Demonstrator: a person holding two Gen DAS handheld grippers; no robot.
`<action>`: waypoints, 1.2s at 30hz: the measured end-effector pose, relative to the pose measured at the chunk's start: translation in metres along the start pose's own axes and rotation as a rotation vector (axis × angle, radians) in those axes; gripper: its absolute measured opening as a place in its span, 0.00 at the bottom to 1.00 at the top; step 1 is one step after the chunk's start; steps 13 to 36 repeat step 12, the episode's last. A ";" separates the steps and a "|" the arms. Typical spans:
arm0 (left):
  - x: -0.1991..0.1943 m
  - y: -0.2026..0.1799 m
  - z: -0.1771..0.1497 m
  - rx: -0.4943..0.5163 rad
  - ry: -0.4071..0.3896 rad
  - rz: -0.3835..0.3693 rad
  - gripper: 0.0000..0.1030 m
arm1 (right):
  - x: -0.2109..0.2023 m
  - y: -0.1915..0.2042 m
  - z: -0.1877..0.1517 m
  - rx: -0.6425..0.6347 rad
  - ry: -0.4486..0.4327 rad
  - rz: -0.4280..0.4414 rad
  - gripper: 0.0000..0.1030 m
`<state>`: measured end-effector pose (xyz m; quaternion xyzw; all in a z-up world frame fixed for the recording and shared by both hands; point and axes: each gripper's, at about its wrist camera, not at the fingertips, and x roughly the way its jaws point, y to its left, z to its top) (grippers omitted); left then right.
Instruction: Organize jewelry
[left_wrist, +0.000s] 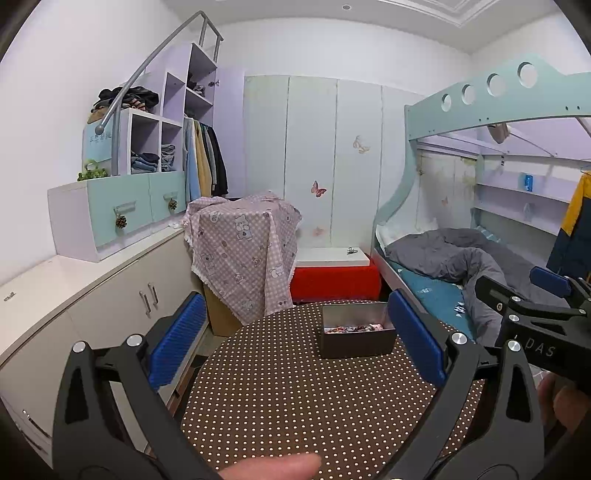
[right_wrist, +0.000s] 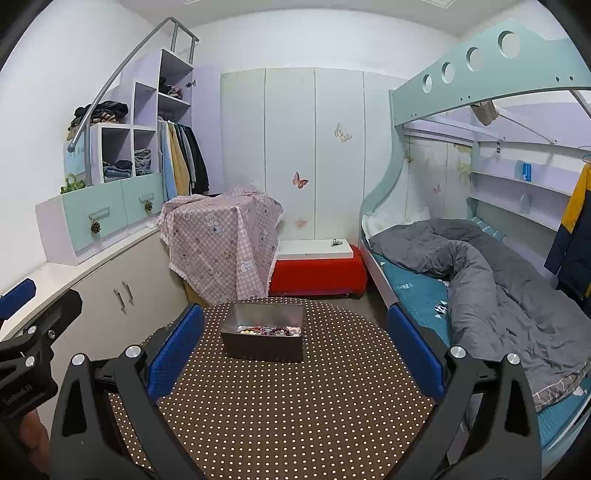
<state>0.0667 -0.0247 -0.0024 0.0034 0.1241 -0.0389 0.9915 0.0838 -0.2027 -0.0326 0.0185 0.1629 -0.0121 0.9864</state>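
Observation:
A dark metal box (left_wrist: 356, 341) stands at the far side of a round table with a brown dotted cloth (left_wrist: 295, 398). Beaded jewelry (left_wrist: 354, 328) lies inside it. The box (right_wrist: 264, 345) and its jewelry (right_wrist: 269, 330) also show in the right wrist view on the same table (right_wrist: 280, 406). My left gripper (left_wrist: 295, 343) is open and empty, held above the table on the near side of the box. My right gripper (right_wrist: 295, 347) is open and empty, also short of the box. The right gripper's body (left_wrist: 535, 314) shows at the left view's right edge.
A pink checked cloth covers a stand (left_wrist: 243, 251) behind the table. A red bench with a white top (left_wrist: 332, 273) sits by the wardrobe. A bunk bed with a grey duvet (right_wrist: 480, 266) is on the right. Low cabinets (left_wrist: 92, 306) run along the left.

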 end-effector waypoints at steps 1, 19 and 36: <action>0.000 0.001 -0.001 -0.004 0.000 -0.008 0.94 | 0.000 0.001 0.000 0.000 0.000 -0.002 0.92; 0.005 0.005 0.002 -0.021 0.005 0.022 0.94 | -0.004 0.003 0.001 -0.004 -0.011 -0.004 0.92; 0.005 0.005 0.002 -0.021 0.005 0.022 0.94 | -0.004 0.003 0.001 -0.004 -0.011 -0.004 0.92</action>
